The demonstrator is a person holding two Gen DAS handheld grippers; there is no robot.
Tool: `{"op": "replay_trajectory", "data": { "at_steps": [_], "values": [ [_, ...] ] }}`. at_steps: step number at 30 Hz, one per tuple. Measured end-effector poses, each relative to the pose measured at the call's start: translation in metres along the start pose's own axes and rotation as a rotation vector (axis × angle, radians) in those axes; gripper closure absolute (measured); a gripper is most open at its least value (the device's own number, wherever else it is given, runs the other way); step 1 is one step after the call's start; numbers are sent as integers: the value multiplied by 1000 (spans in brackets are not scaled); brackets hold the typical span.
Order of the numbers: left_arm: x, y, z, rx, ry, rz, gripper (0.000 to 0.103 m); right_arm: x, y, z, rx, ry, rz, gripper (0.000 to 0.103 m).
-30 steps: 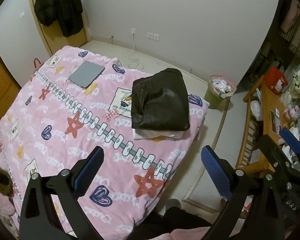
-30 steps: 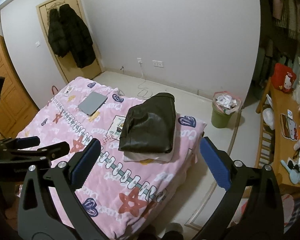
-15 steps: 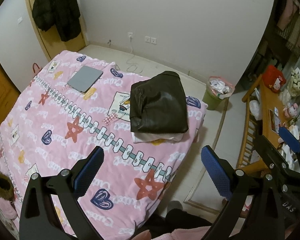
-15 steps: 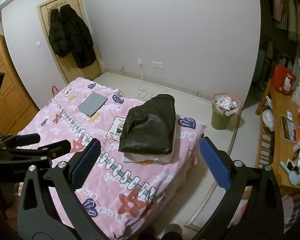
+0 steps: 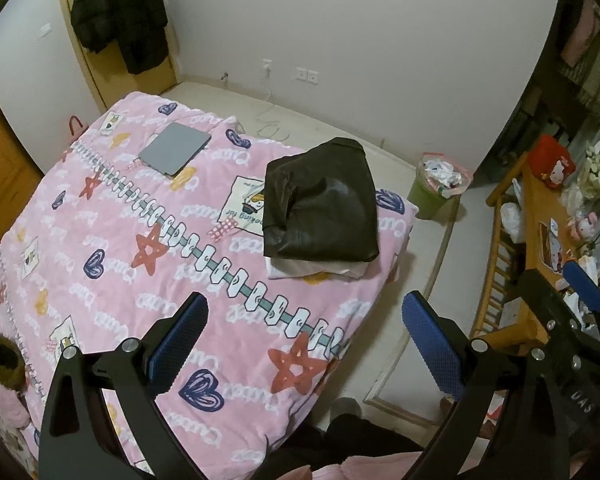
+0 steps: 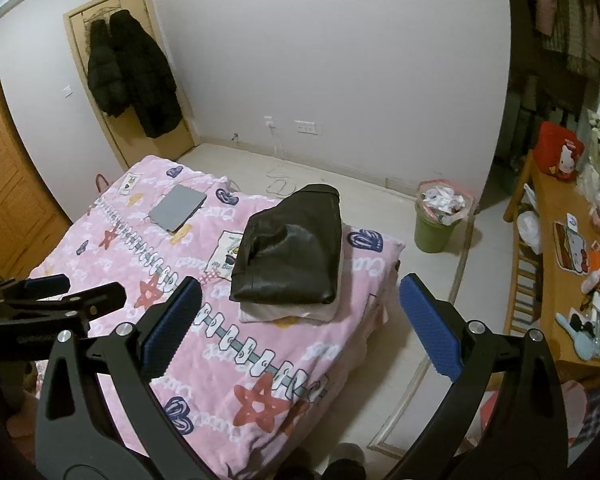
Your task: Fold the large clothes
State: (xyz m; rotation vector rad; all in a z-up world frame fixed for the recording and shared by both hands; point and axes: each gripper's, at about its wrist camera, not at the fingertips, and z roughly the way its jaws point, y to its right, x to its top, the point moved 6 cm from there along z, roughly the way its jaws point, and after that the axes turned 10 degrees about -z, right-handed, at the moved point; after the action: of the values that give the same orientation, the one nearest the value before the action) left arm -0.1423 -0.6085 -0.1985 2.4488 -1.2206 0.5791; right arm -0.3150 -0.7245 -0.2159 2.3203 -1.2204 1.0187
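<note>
Top garment: a dark, glossy leather-like jacket [image 5: 322, 204] [image 6: 290, 256], folded into a compact, roughly rectangular bundle.
Surface: creased and slightly puffed, with a fold seam seen along its left side.
Pose: laid flat, its narrower end turned toward the far wall.
Lower garment: a pale folded garment [image 5: 316, 270] [image 6: 286, 312], seen only as a light edge at the near side.
Stacking: the jacket is rested directly on the pale garment.
Place: the stack is set on the pink patterned bedcover [image 5: 112, 248] [image 6: 228, 344], near its far right corner.
</note>
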Motion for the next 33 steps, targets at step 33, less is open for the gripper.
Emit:
{"op": "replay_trajectory", "data": {
  "at_steps": [33],
  "values": [
    [-3, -7, 3, 28, 0, -14, 8, -13, 4, -5, 43, -47, -16, 6]
  ]
}}
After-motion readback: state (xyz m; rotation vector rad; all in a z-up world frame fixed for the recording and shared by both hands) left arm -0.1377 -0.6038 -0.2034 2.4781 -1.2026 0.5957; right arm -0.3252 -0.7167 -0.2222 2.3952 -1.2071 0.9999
